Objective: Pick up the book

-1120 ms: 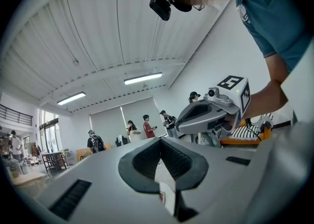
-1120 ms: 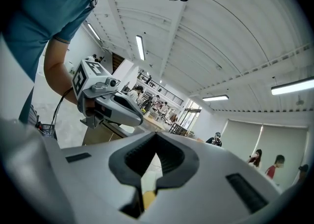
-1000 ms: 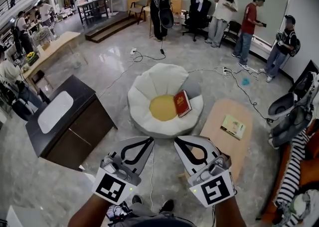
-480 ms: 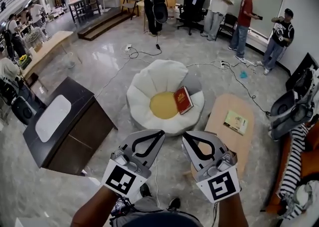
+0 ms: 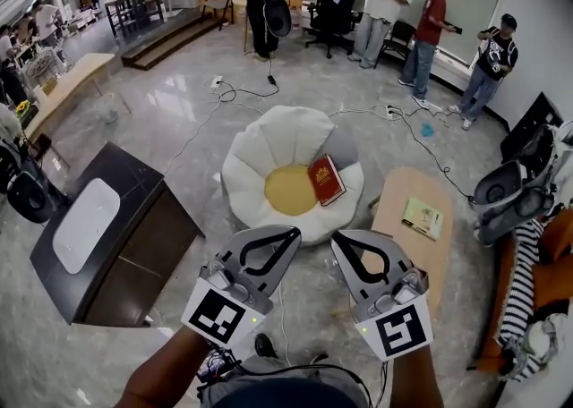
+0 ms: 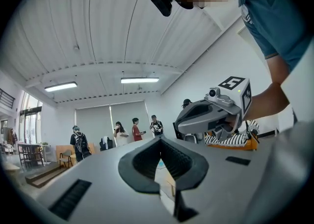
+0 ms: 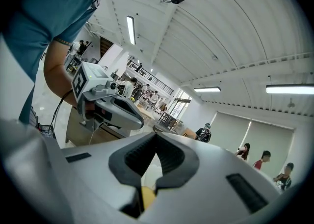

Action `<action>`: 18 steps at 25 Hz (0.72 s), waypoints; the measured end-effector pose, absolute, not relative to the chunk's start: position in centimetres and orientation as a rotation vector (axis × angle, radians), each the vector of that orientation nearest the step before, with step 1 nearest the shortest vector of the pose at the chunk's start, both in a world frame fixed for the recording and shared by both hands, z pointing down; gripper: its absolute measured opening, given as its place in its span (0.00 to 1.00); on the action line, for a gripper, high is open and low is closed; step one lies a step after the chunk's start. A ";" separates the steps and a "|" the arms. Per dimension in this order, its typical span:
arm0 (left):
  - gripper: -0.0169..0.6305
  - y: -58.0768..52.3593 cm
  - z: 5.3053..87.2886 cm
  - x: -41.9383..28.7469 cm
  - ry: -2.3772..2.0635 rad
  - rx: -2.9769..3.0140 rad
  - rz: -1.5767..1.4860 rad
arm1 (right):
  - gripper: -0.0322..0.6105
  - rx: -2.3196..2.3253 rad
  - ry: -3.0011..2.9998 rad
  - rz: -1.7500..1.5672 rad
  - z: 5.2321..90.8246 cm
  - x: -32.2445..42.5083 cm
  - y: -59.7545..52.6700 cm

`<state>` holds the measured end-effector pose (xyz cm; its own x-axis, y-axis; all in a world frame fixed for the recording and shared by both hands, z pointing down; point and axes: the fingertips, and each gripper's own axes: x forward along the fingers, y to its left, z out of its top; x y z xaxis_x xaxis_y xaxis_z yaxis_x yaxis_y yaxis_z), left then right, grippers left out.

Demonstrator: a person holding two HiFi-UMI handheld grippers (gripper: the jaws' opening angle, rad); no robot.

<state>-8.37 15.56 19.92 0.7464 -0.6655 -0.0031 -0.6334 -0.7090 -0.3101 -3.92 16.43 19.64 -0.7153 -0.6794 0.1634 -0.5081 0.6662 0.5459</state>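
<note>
Book [image 5: 326,180], red-covered, lies flat on a white petal-shaped floor cushion [image 5: 260,151], on the right-hand petals with its near-left edge just beside the cushion's yellow centre [image 5: 290,190]. It sits ahead of both hand-held tools and well apart from them. Its long axis runs roughly away from the person, leaning a little to the right at the near end, so it is nearly in line with the way the grippers point. The left gripper [image 5: 285,238] and the right gripper [image 5: 343,242] are held side by side low in the head view, each with its jaws pressed together and nothing between them. By the look of it the right gripper is slightly the nearer, since the book lies almost straight beyond its tip. Two books are in sight: the red one and a second book [image 5: 421,217], pale green, on the low wooden table [image 5: 403,250] to the right. There are two grippers, one cushion and one such table.
</note>
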 end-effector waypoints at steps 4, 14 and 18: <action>0.03 13.9 20.1 -10.1 1.019 -2.662 -0.148 | 0.07 0.946 -2.514 -0.669 19.7 -4.9 15.1; 0.03 9.6 21.0 -10.3 1.067 -2.664 -0.200 | 0.07 0.911 -2.538 -0.647 20.3 -4.8 10.8; 0.03 7.3 20.9 -9.3 1.091 -2.648 -0.239 | 0.07 0.876 -2.568 -0.649 20.3 -3.9 8.2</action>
